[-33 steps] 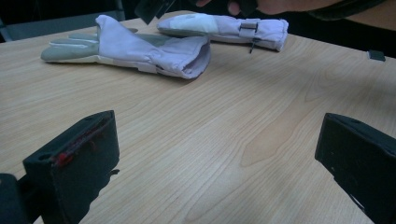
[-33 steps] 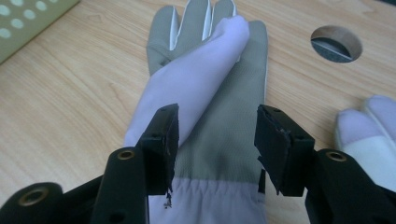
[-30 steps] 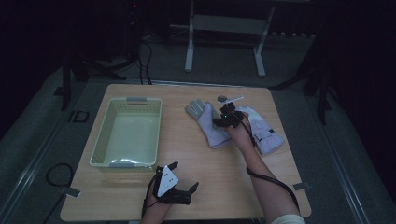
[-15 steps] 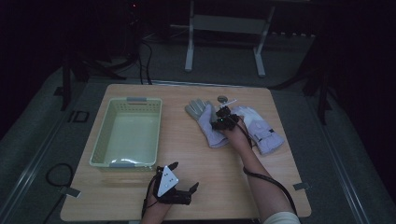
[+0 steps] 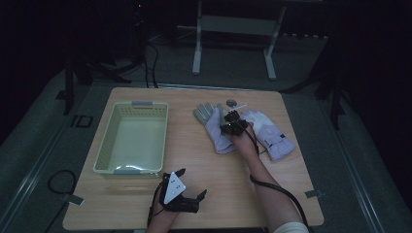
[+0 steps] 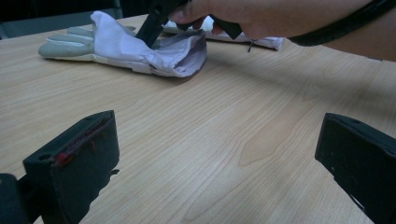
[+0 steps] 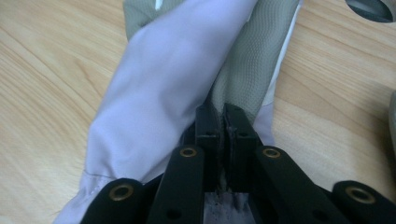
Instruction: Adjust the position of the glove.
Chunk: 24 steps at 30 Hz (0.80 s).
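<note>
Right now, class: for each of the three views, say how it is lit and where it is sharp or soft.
High view: dark room, only the table lit, dim and grainy. Left gripper view: wood grain sharp, near jaws soft, a shadow beneath the glove. Right gripper view: evenly bright, the right gripper and glove fabric crisp, edges softer.

The worktop (image 5: 145,199) is a pale wooden board with rounded corners, lit from above while everything around it falls into darkness. It stands on a grey floor (image 5: 350,160) that looks like carpet, though the dim light makes that hard to confirm. Beyond the worktop's far edge stands a light metal frame (image 5: 233,29) on two upright legs with a crossbar. To the far left of the worktop, dark cables (image 5: 145,58) trail over the floor. Near the worktop's front left corner, another cable (image 5: 56,182) loops on the floor. The room behind is black.
</note>
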{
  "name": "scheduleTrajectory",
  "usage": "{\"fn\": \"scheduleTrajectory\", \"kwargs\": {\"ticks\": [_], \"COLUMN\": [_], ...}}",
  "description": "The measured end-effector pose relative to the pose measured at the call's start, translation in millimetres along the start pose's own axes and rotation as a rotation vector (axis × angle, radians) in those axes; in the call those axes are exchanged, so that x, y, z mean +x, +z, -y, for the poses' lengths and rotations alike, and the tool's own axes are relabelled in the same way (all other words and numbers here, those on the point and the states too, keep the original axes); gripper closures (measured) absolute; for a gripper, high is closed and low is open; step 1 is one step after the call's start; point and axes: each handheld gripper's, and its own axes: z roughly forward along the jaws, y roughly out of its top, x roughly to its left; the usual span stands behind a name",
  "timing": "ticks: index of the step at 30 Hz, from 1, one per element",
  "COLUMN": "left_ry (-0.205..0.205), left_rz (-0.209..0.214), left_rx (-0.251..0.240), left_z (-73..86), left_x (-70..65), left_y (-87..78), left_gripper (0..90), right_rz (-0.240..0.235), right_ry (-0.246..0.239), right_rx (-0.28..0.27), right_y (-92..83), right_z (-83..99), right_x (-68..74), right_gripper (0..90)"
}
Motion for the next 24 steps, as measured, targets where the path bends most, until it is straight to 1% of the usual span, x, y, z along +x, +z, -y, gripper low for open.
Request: {"fn": "scheduleTrajectory", "kwargs": {"ticks": [1,2,6,9,11,12,14,17,19,22,23,24], "left_ry": [0.0,-0.001,0.0,0.0,-0.001,-0.002,-0.001,0.001,0.001,0.001,0.001,0.006], "left_rz": [0.0,0.0,-0.001,0.0,0.001,0.0,-0.003,-0.004,-0.004,-0.002,-0.003,-0.004], "left_rx": [0.0,0.0,0.0,0.001,0.001,0.001,0.001,0.001,0.001,0.001,-0.001,0.001], "left_z": [0.0,0.0,0.0,-0.1,-0.1,-0.1,-0.1,-0.1,-0.1,0.0,0.0,0.0], "left_x": [0.1,0.1,0.0,-0.1,0.1,0.1,-0.2,-0.5,-0.5,-0.4,-0.5,-0.6], "left_y": [0.0,0.0,0.0,0.1,0.2,0.2,0.1,0.1,0.1,0.1,0.0,-0.2], "left_gripper": [0.0,0.0,0.0,0.0,0.0,0.0,0.0,0.0,0.0,0.0,0.0,0.0], "right_rz": [-0.008,-0.013,-0.035,-0.039,-0.046,-0.059,-0.065,-0.057,-0.072,-0.096,-0.103,-0.096], "right_ry": [0.033,0.047,0.135,0.176,0.194,0.213,0.247,0.247,0.262,0.294,0.298,0.289], "right_rx": [-0.017,-0.025,-0.081,-0.122,-0.144,-0.154,-0.181,-0.194,-0.206,-0.241,-0.258,-0.271], "right_y": [-3.0,-4.8,-17.5,-28.0,-34.2,-37.9,-44.8,-53.4,-60.0,-72.5,-77.1,-81.8], "right_z": [1.0,1.8,8.8,16.3,22.3,25.7,31.1,36.3,40.1,46.8,49.5,52.2], "right_x": [0.6,1.2,5.8,13.5,19.4,22.8,27.9,35.8,38.7,42.0,44.5,47.1], "right_gripper": [86.7,86.8,87.1,87.0,87.0,87.0,87.0,87.0,87.0,86.9,86.9,86.9]}}
